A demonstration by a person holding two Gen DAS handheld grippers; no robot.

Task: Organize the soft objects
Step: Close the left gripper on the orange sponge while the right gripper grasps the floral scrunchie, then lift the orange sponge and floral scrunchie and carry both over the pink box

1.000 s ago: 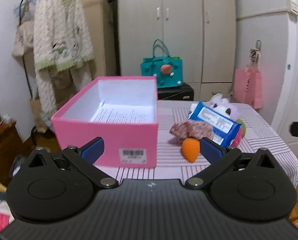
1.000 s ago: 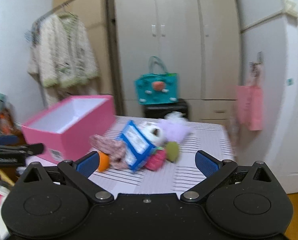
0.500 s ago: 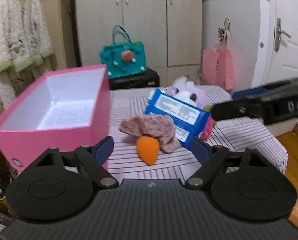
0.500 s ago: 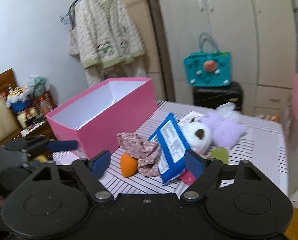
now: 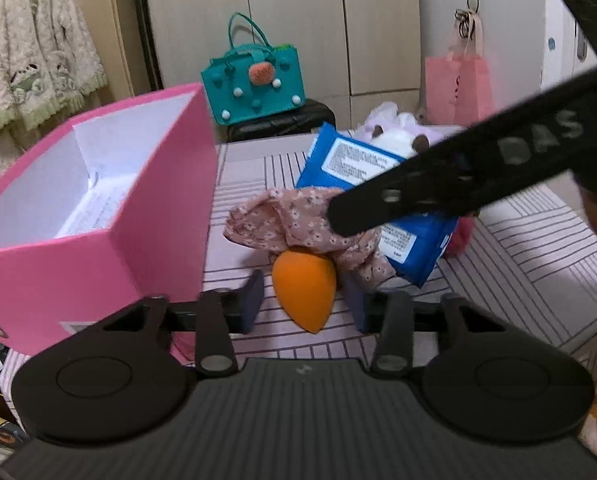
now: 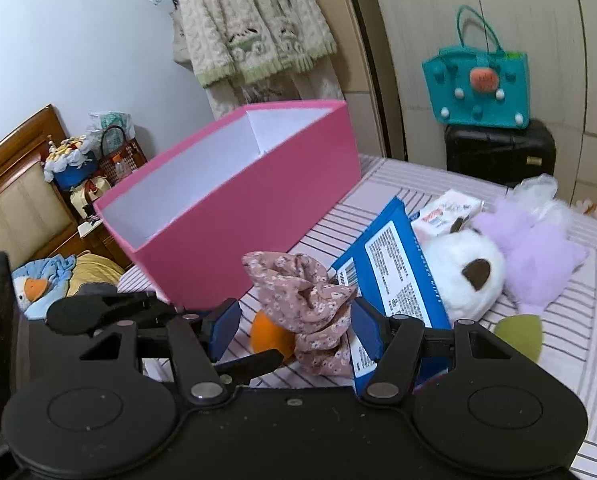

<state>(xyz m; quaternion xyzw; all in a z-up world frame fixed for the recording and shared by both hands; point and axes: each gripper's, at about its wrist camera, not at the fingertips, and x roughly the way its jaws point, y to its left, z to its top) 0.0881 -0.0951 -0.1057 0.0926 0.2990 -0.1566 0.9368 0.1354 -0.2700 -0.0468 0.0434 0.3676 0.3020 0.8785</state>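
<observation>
Beside the pink box (image 5: 98,216), my left gripper (image 5: 304,300) had just closed on the orange sponge (image 5: 304,292); my right gripper (image 6: 294,332) was closing around the floral scrunchie (image 6: 306,300), pads not yet touching, so both could go in the box next.

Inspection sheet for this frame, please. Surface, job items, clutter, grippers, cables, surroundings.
Surface: striped tablecloth, pile on the right side.
Job's things: pink box open, only paper inside; orange sponge, floral cloth, blue wipes pack, white plush, purple pouf, green sponge.
Clutter: white tissue packet.
Grippers: left gripper shut on orange sponge; right gripper open, jaws just been closing, floral cloth between them.
Cables: nothing seen.
Surroundings: teal bag, hanging cardigan.
</observation>
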